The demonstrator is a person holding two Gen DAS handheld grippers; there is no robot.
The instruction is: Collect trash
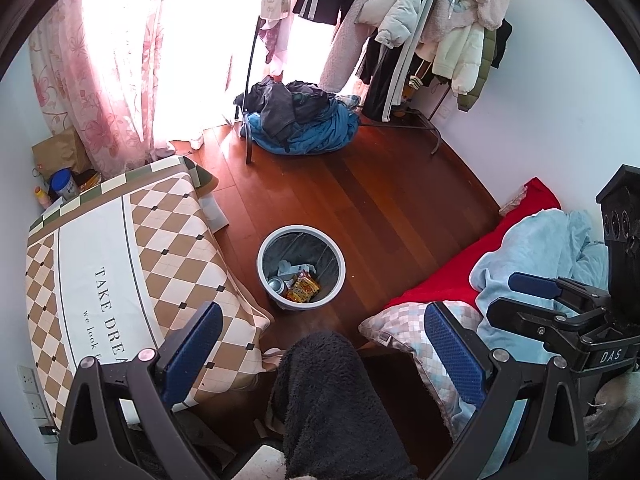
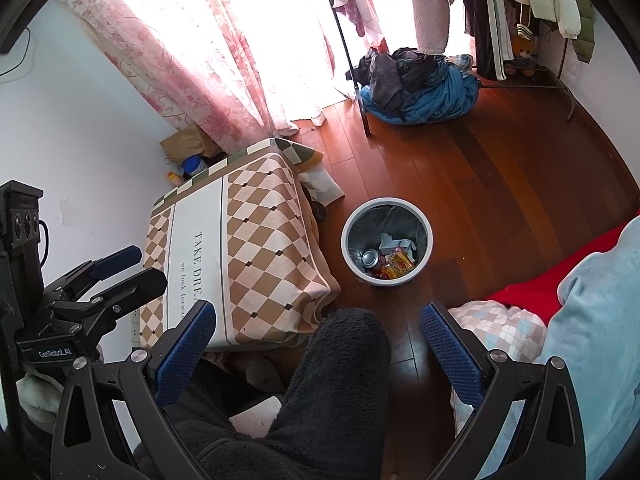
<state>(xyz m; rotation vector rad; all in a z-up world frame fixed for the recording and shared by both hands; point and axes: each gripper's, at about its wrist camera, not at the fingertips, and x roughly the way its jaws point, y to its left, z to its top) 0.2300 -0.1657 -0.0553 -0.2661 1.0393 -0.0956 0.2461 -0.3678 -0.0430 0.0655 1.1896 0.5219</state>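
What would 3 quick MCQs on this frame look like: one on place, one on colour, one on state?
1. Where does the trash bin stand?
A. on the bed
B. on the wood floor beside the checked cover
C. under the clothes rack

2. What colour are the gripper pads?
A. blue
B. red
C. yellow

3. How do the jaws of the left gripper and the right gripper stand?
A. both shut on trash
B. one open, one shut
C. both open, empty

Key:
1 B, the bin sits on bare floorboards next to the cover's edge.
2 A, each pad shows a blue textured face.
3 C, wide gaps show between the fingers, with nothing held.
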